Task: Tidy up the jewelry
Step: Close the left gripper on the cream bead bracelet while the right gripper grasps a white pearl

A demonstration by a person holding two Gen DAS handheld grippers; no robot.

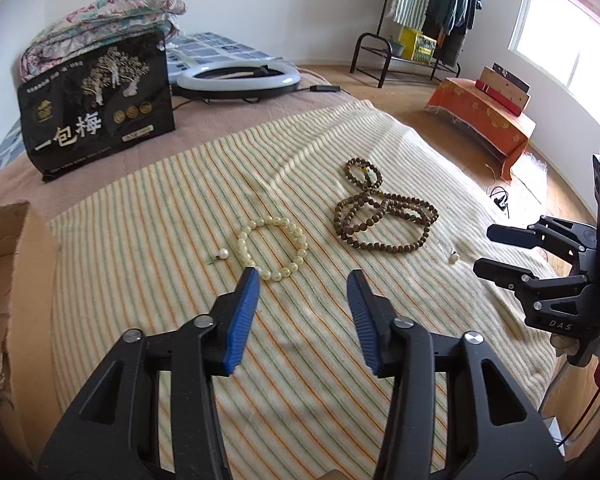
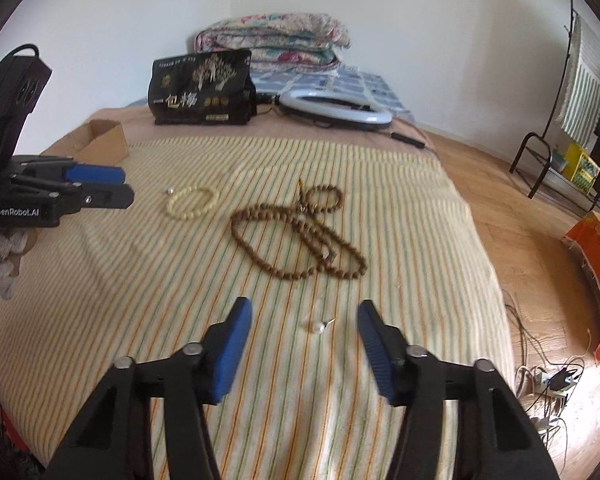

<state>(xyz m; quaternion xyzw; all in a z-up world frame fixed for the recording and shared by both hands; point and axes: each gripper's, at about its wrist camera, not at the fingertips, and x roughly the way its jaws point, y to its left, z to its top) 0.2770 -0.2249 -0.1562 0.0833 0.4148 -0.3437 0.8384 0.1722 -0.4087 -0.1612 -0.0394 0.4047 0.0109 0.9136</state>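
Right wrist view: our right tongs [image 2: 302, 320] stand spread and empty, with the pearl earring [image 2: 317, 326] lying on the bed [image 2: 420, 216] between the tips, pin toward the right edge. Our left tongs [image 1: 302, 276], spread and empty, near the white bracelet [image 1: 274, 248].

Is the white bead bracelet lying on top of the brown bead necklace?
No: the white bead bracelet lies apart from the brown bead necklace, with bare striped blanket between them.
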